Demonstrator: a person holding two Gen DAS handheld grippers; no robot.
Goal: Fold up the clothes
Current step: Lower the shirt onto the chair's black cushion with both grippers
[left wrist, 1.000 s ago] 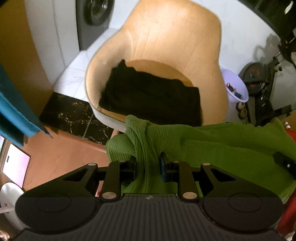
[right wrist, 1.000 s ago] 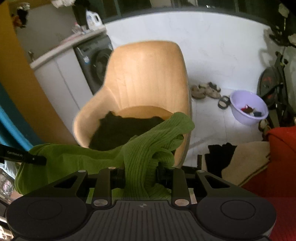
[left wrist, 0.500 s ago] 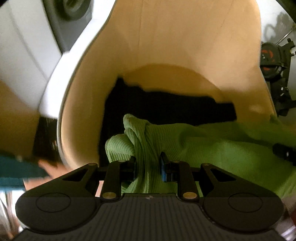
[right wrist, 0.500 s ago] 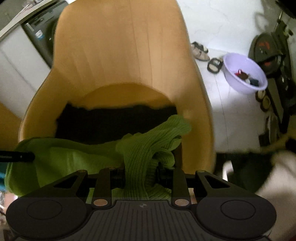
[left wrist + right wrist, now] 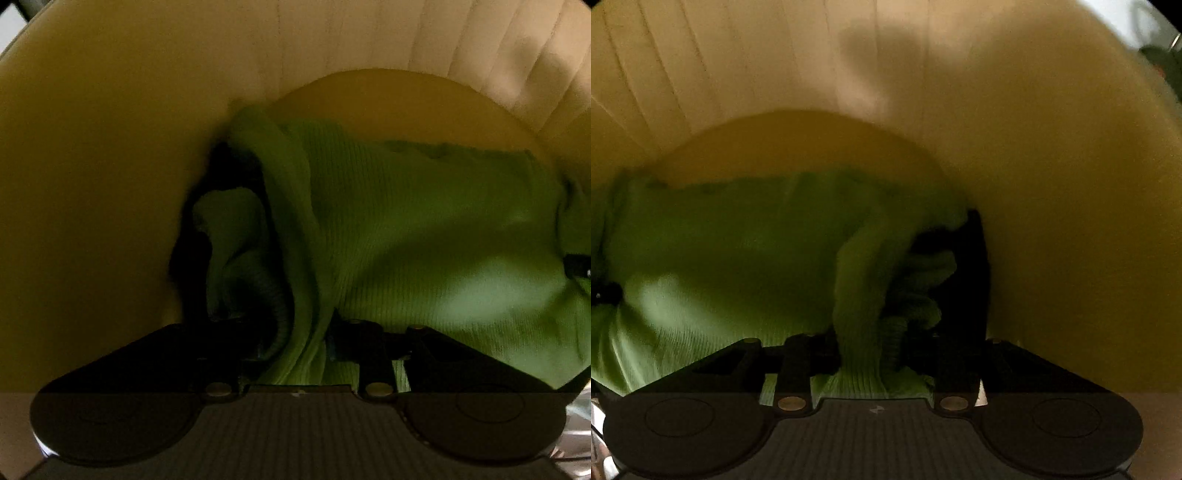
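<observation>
Green ribbed knit sweater (image 5: 424, 229) spread low in tan chair (image 5: 92, 166) over dark garment (image 5: 218, 170), bunched ends pinched in closed left gripper (image 5: 299, 332) and right gripper (image 5: 871, 343); soft, floppy, stretchy, best gripped at thick gathered edges.

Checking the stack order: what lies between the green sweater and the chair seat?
A black garment, showing at the green sweater's left edge in the left wrist view, over the chair.
</observation>
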